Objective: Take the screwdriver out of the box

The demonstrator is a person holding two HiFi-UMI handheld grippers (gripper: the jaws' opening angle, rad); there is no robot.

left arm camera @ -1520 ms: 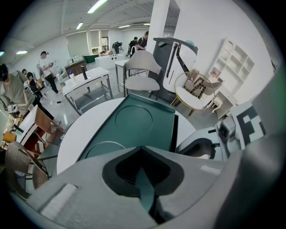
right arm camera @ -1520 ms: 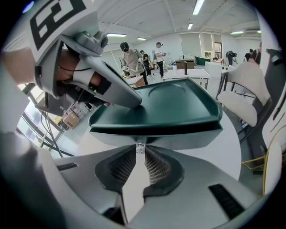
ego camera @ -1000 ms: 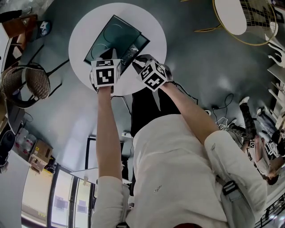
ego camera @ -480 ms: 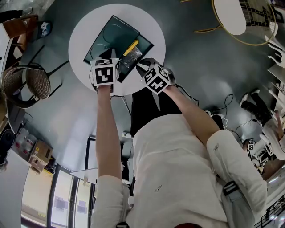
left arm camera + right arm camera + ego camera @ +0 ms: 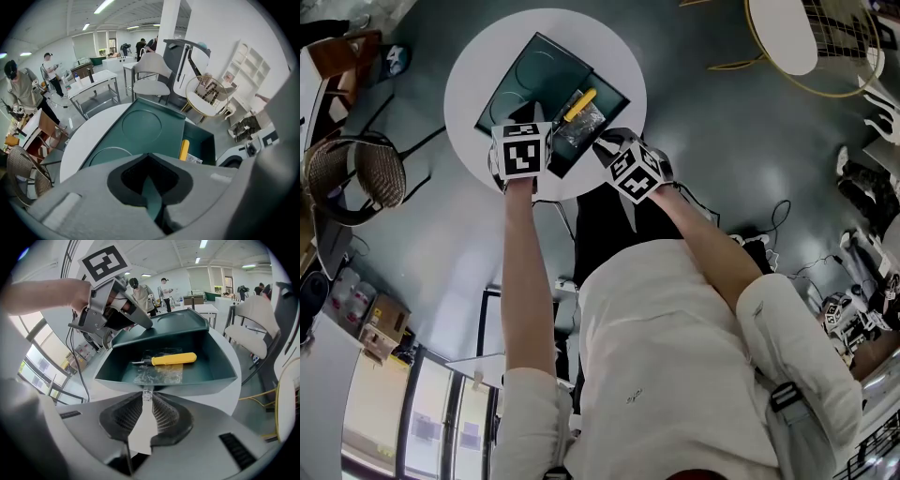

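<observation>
The lid is clamped in the left gripper, and the near wall of the box in the narrow-set right gripper. The blade of the screwdriver is hard to make out against crumpled plastic.

Lighting was bright and even from ceiling strip lights; soft shadows, heavy fisheye warp, dark corners.

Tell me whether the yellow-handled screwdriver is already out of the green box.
No, the screwdriver lies inside the open green box, on a clear plastic bag.
</observation>
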